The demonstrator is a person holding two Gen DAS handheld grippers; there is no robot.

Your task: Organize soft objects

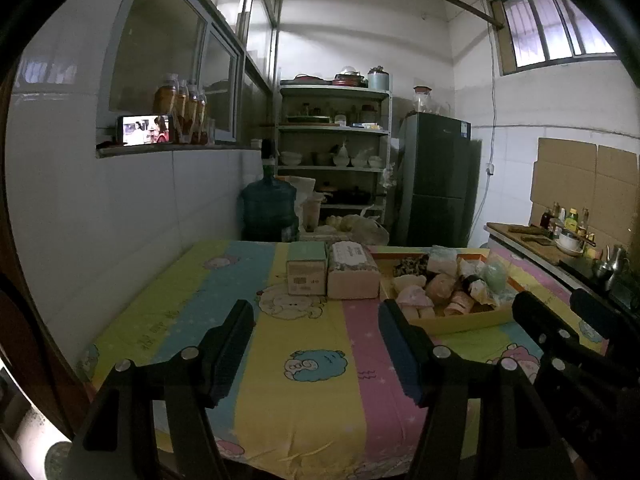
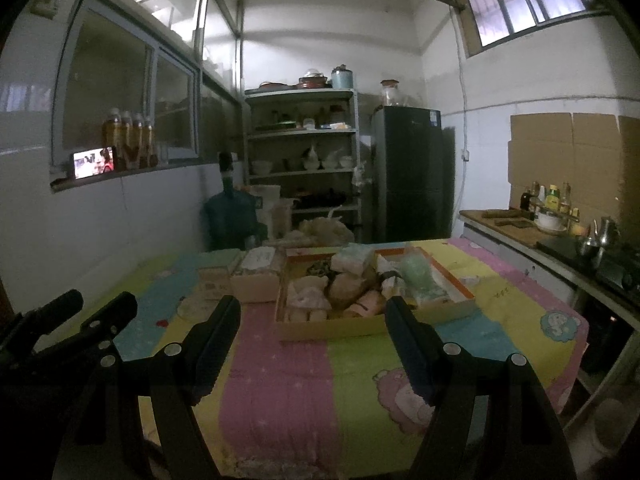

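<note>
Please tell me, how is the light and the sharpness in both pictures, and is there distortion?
Left wrist view: dim room, bright window, straight walls bent by fisheye, tray fairly sharp. Right wrist view: darker, softer; tray contents blurry, glare at the window.

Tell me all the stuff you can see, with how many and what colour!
tablecloth: one, striped pastel, covering the table.
tray: one, cardboard with orange rim, on the cloth.
soft items: several, pink, cream and green, piled in the tray.
tissue packs: two, green-topped and beige, left of the tray.
water jug: one, blue, on the floor behind the table.
fridge: one, dark, beside the shelves.
phone: one, screen lit, on the window ledge.
left tongs: black, open, empty.
right tongs: black, open, empty.
</note>
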